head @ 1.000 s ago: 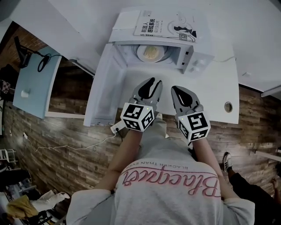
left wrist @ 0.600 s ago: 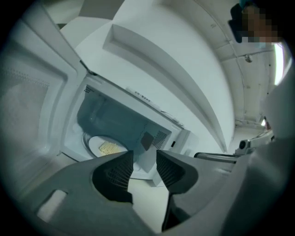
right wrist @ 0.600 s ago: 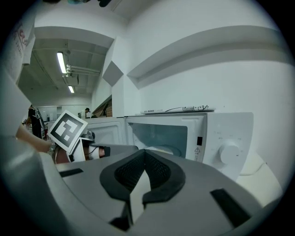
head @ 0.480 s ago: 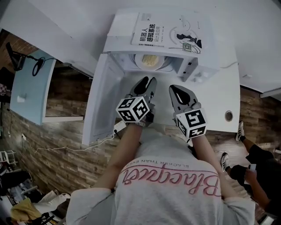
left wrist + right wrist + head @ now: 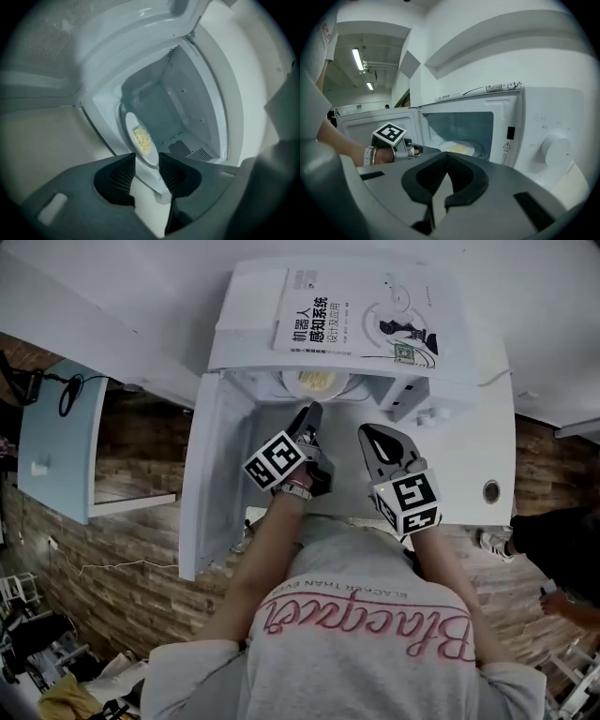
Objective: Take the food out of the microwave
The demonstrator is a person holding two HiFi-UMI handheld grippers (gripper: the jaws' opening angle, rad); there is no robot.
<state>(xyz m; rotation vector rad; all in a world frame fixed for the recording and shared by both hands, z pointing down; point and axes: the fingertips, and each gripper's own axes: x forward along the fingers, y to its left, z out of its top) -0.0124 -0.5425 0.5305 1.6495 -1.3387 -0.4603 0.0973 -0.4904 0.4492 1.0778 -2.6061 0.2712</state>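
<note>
**Both grippers at the open microwave, plate inside**

Head view: the microwave (image 5: 246,329) stands on the white table (image 5: 478,451). Its door (image 5: 211,474) is swung open to the left, and a book (image 5: 361,320) lies on top. A plate (image 5: 292,385) of yellow food (image 5: 319,381) sits inside. The left gripper (image 5: 311,412) points at the opening. The right gripper (image 5: 367,432) hangs just beside it.

Left gripper view: the 2 fingers (image 5: 123,177) stand wide apart, having just been opening, with nothing between them. The plate lies beyond their tips on the oven floor.

Right gripper view: its fingers meet at the tips and hold nothing. The plate shows through the opening, well ahead.
</note>
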